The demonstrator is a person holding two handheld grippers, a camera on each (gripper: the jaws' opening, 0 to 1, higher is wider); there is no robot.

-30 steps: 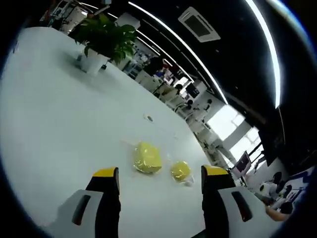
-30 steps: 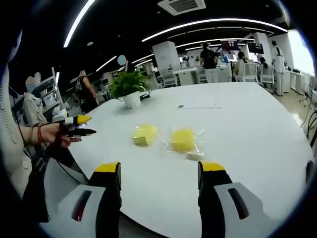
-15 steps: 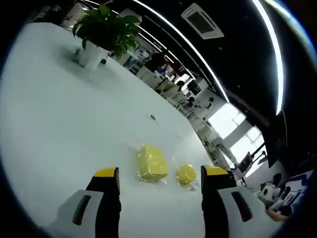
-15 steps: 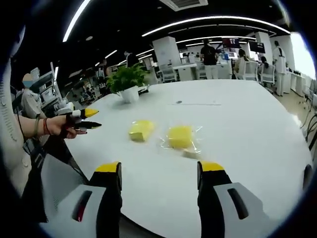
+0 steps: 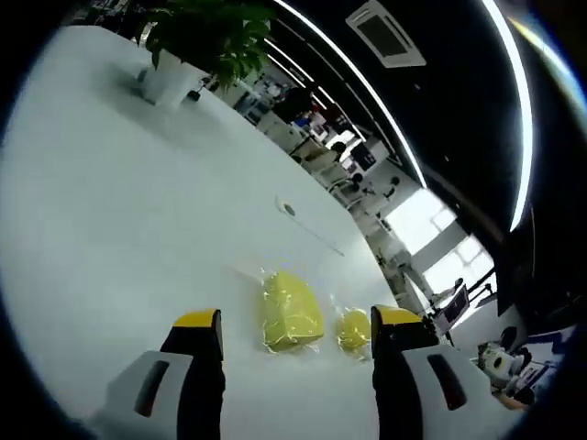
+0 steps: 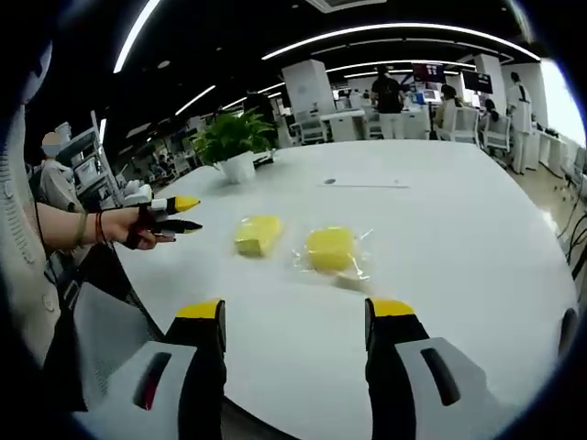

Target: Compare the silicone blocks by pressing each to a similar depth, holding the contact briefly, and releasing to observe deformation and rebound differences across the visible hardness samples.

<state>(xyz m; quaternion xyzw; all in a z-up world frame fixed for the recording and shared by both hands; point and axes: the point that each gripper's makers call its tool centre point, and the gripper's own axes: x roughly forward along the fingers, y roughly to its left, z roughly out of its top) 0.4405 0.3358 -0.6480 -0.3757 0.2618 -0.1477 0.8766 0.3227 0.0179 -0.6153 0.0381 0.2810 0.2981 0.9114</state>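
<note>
Two yellow silicone blocks in clear wrap lie on a white table [image 6: 440, 229]. In the right gripper view the left block [image 6: 258, 235] and the right block [image 6: 330, 248] sit beyond my open right gripper [image 6: 294, 309], which holds nothing. A hand at the left holds my left gripper [image 6: 176, 214] a short way left of the left block, apart from it. In the left gripper view the nearer block [image 5: 292, 312] lies just beyond the open left gripper [image 5: 295, 319], between its two jaws, and the farther block [image 5: 353, 330] shows beside the right jaw.
A potted plant [image 6: 237, 147] stands at the table's far side, also the potted plant [image 5: 183, 46] at upper left. A small round grommet [image 6: 329, 181] sits in the tabletop behind the blocks. People and desks stand far behind. The table edge runs close to my right gripper.
My left gripper has moved toward the blocks: they are larger and lower in its view, and the right gripper view shows it nearer the left block. The blocks have not moved.
</note>
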